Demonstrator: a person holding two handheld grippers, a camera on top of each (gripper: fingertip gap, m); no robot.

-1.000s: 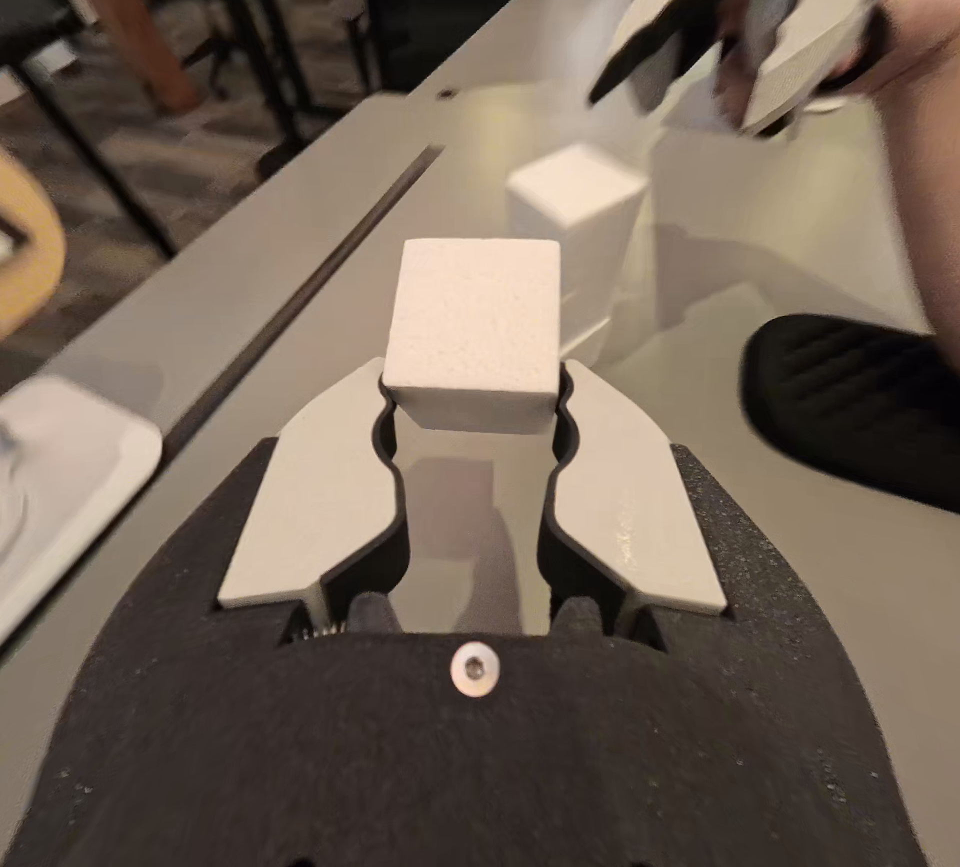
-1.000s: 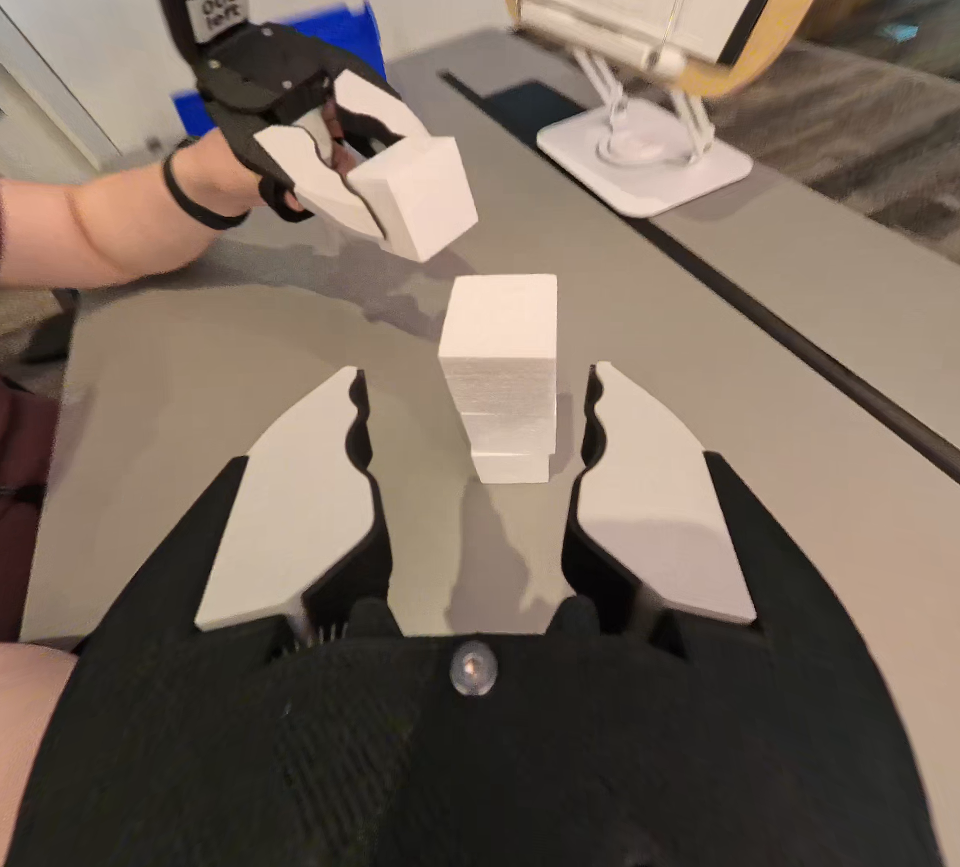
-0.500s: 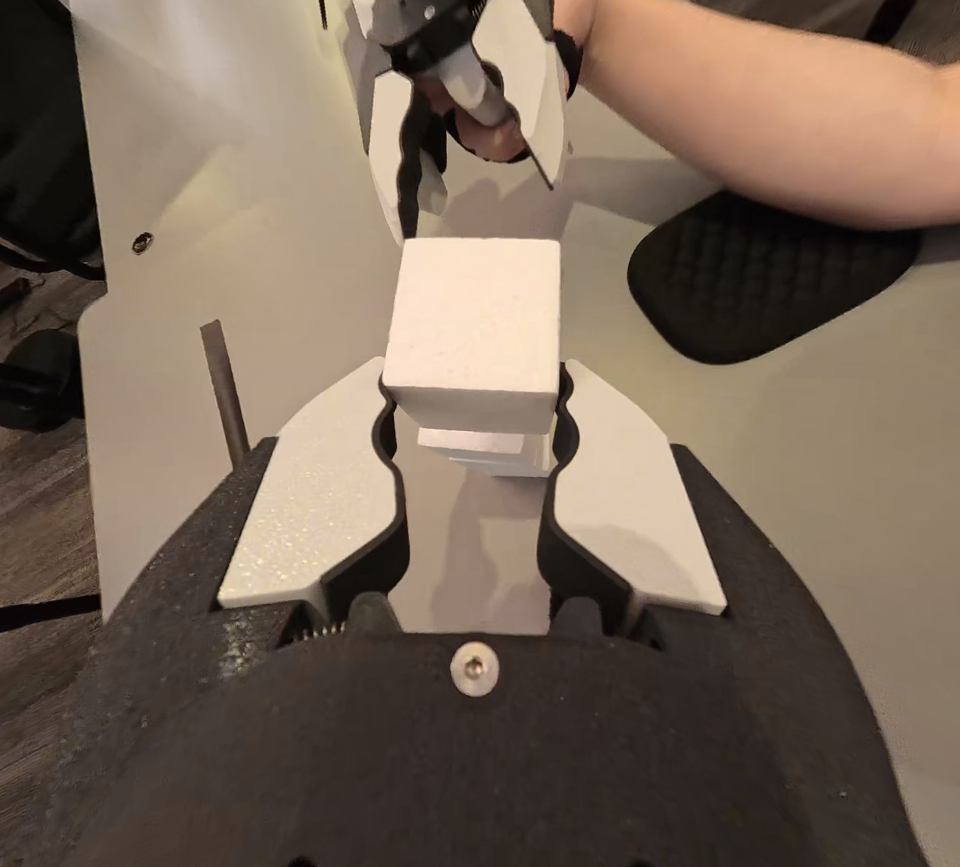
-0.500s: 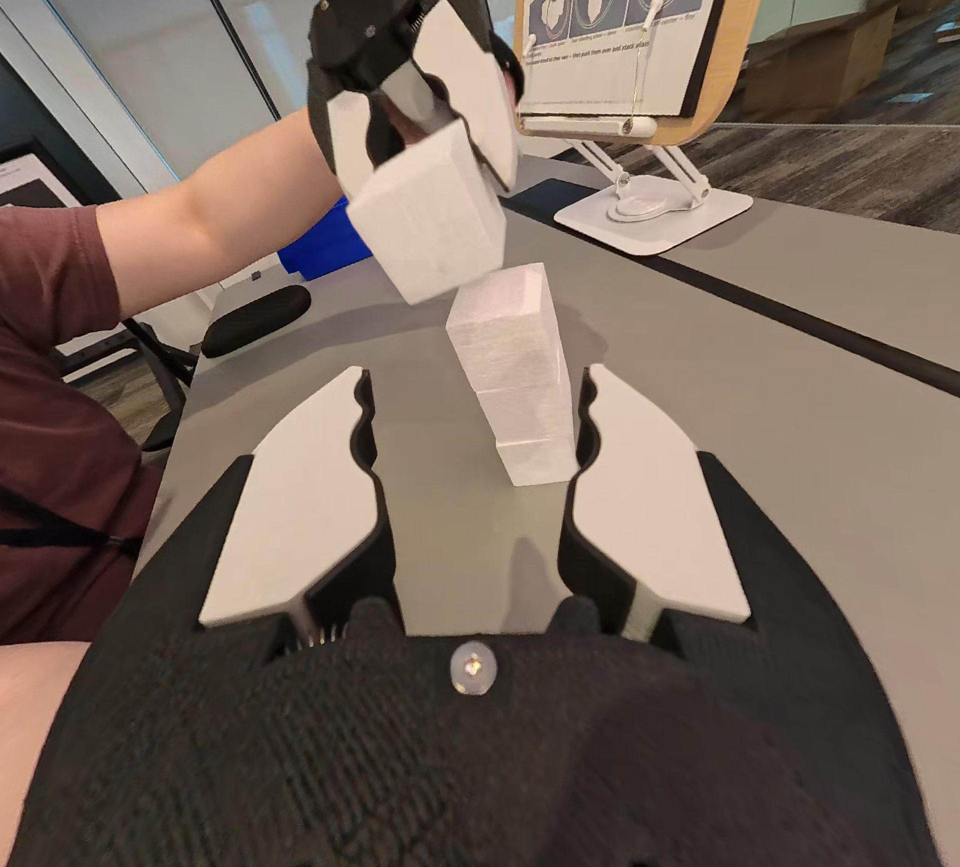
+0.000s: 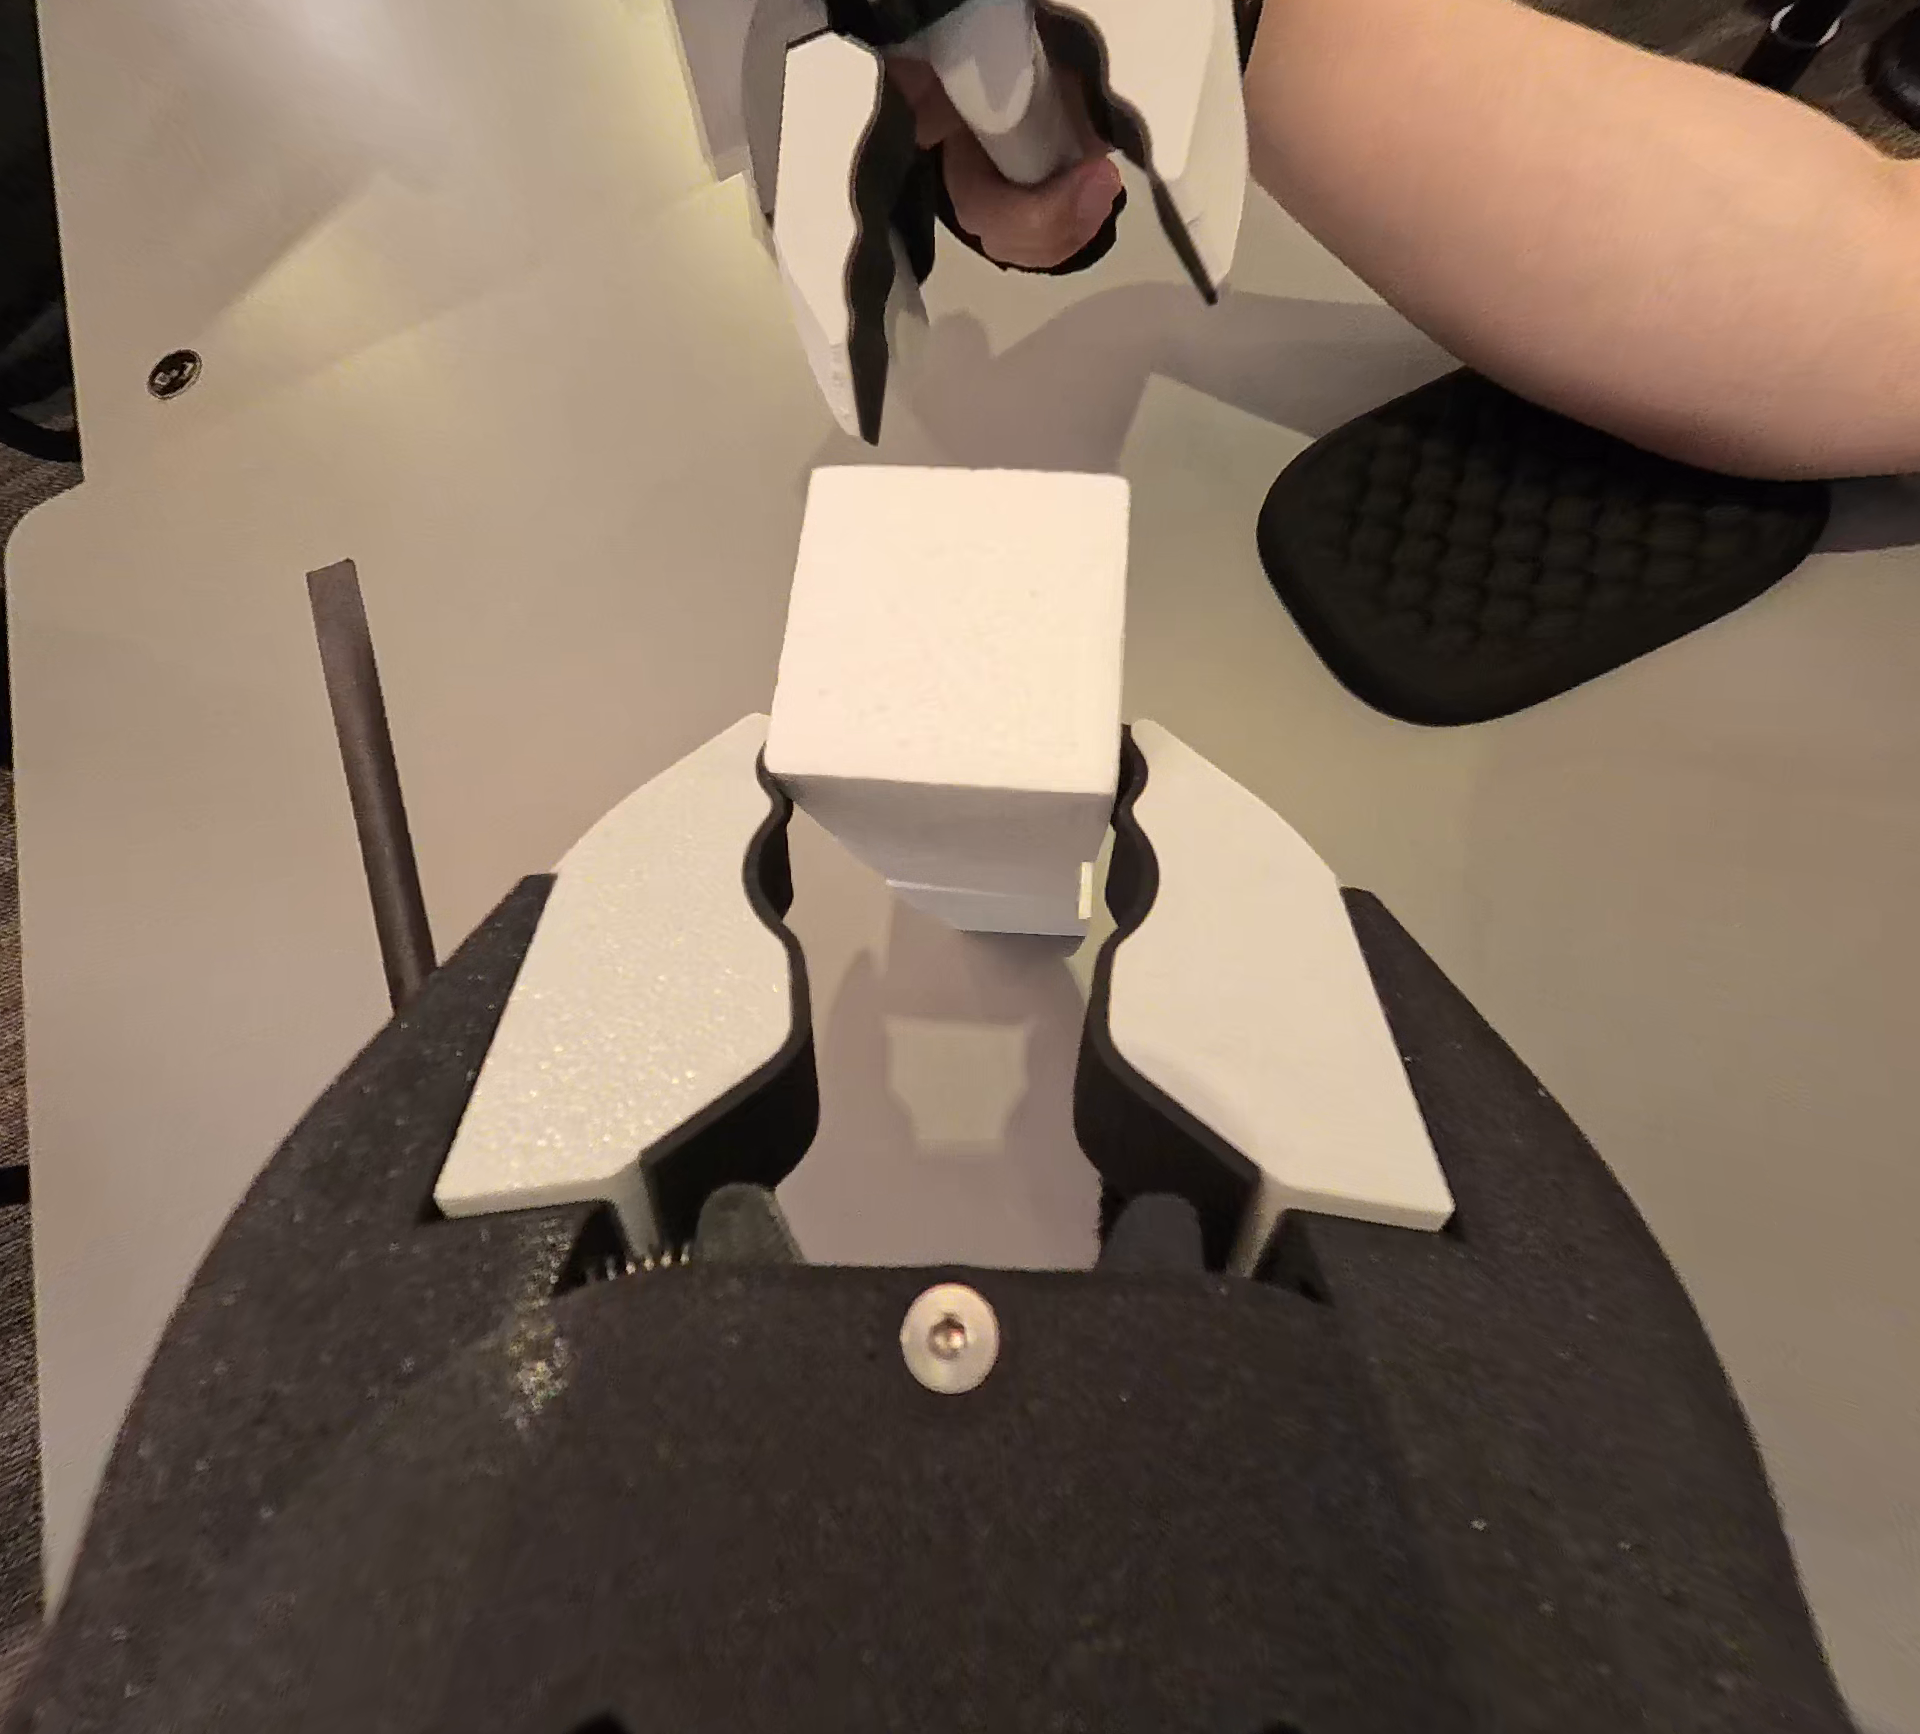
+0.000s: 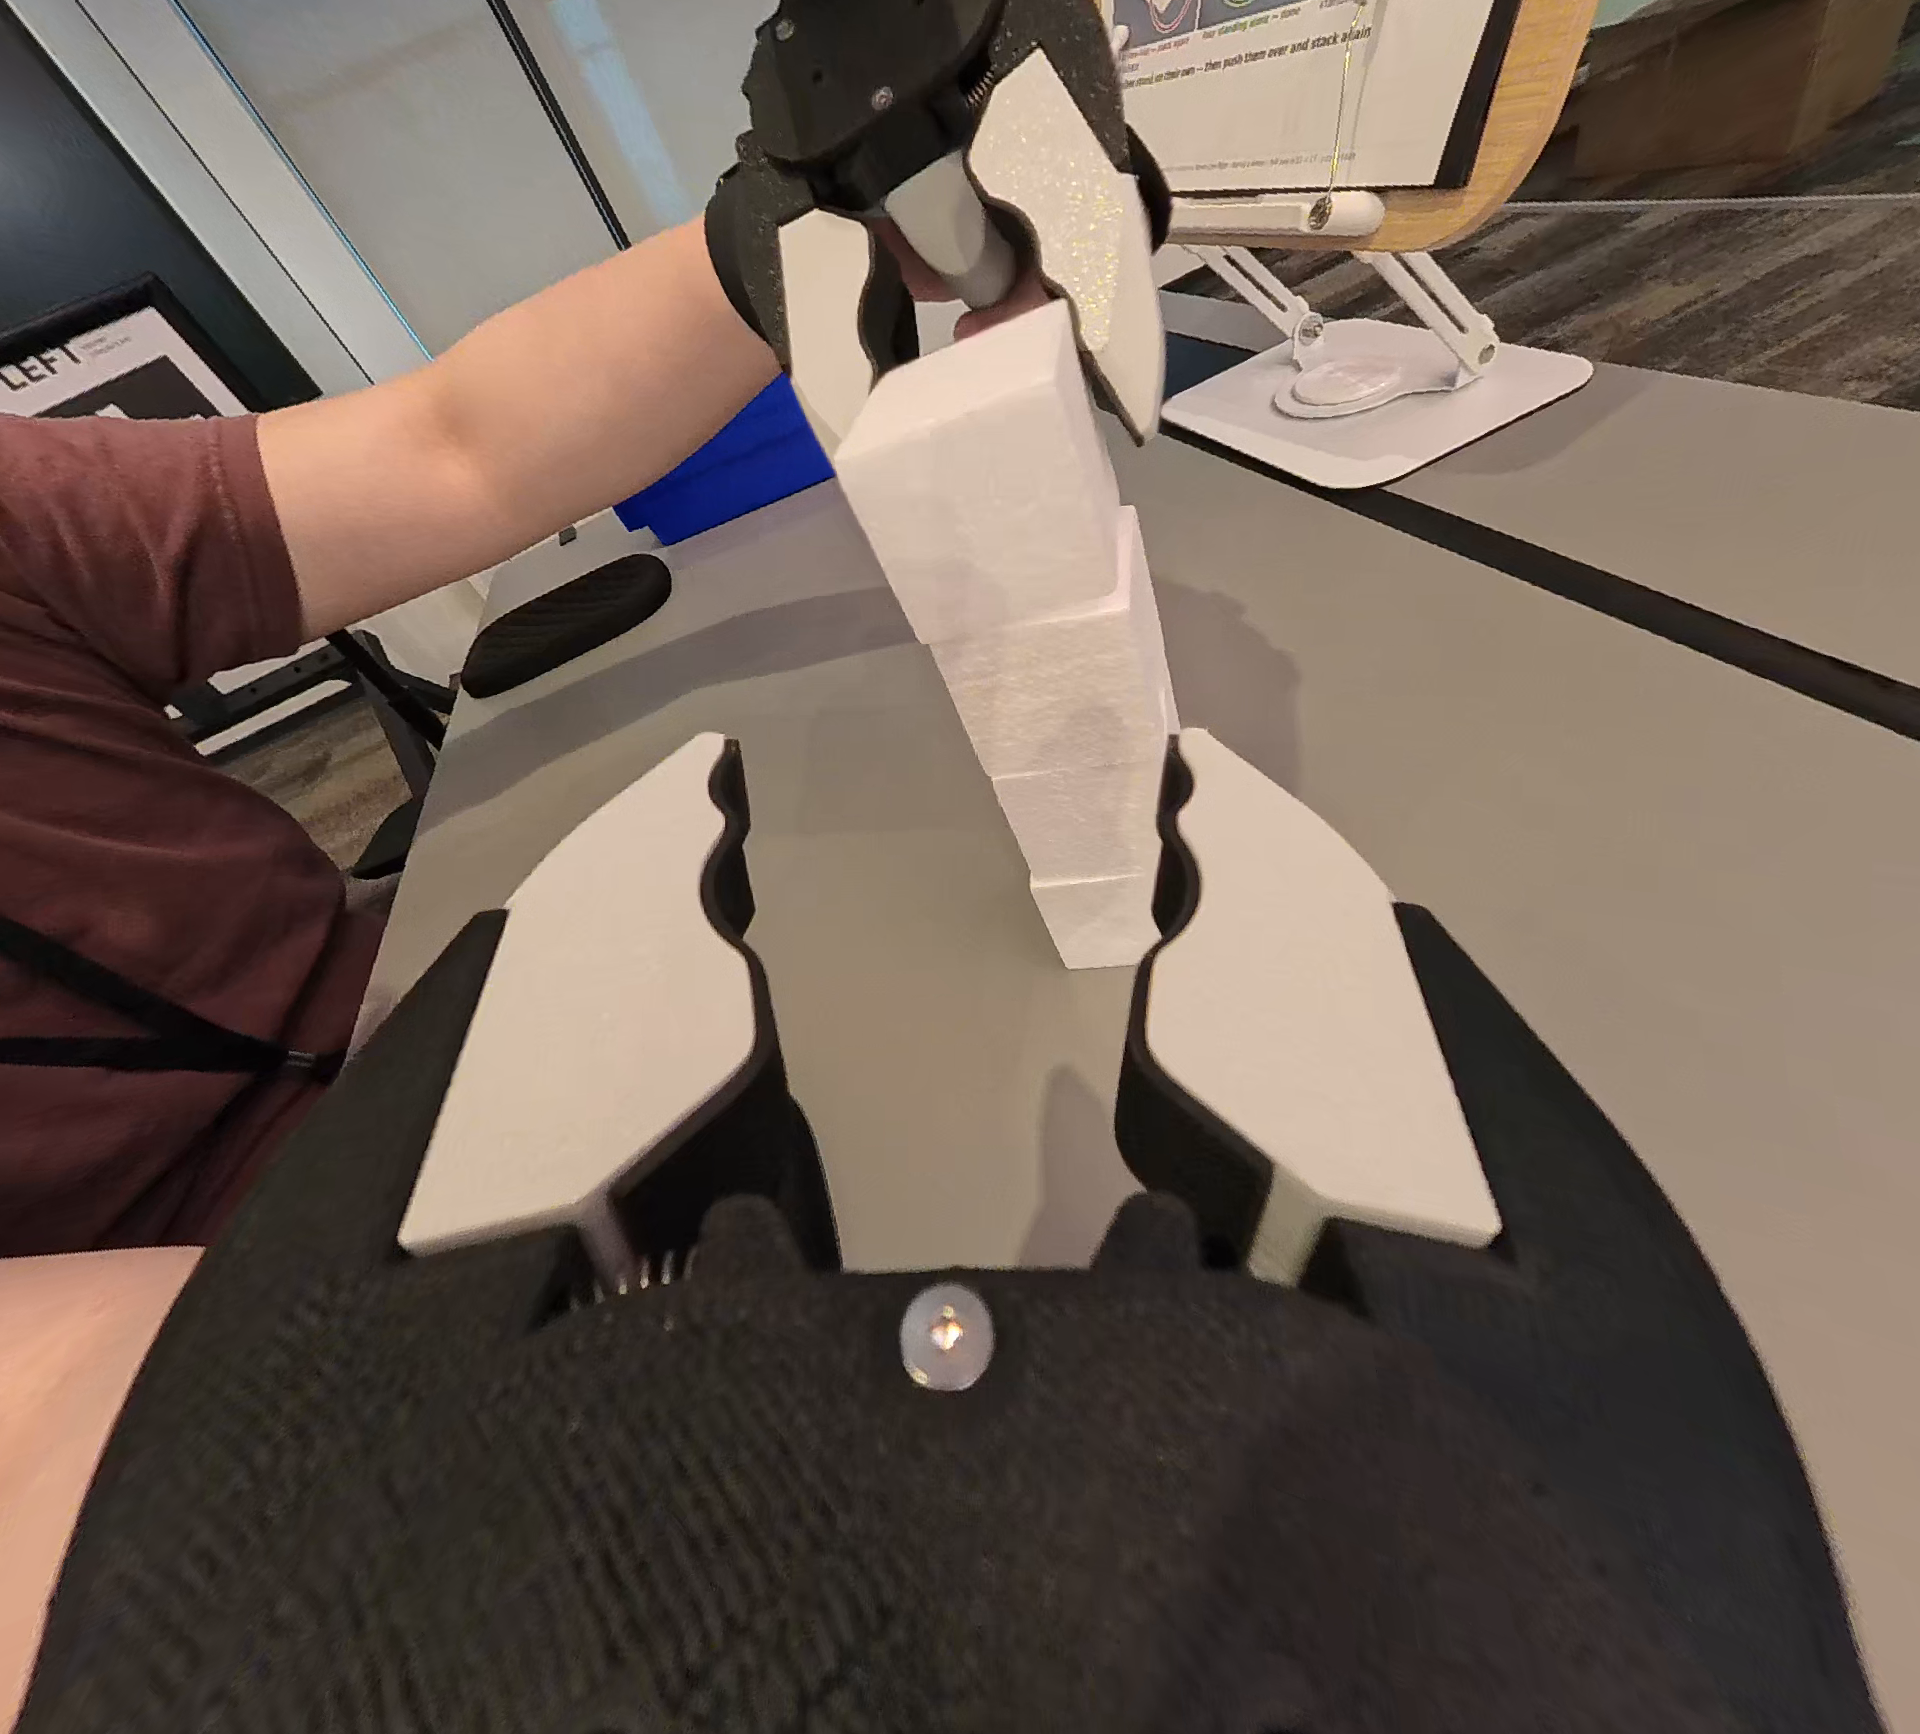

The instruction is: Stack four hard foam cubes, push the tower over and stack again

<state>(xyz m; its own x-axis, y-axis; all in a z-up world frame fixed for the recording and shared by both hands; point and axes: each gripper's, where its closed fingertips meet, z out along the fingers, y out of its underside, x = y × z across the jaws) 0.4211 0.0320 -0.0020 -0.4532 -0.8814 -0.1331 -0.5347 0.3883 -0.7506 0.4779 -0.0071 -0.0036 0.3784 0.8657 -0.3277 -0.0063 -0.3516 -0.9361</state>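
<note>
White hard foam cube (image 5: 945,635), clamped in the left gripper (image 5: 945,811) atop three stacked white foam cubes (image 6: 1070,749) on the grey table (image 6: 1558,853), probably needs squaring before release, while the right gripper (image 6: 951,863) waits spread, empty.

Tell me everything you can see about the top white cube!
The top cube is a white block of grainy, hard-looking foam with sharp edges. The left gripper pinches it from above, one pale finger on each side. It sits on or just above three more white cubes standing on the grey table, sticking out a little to one side. I cannot tell whether it fully rests there yet.
</note>
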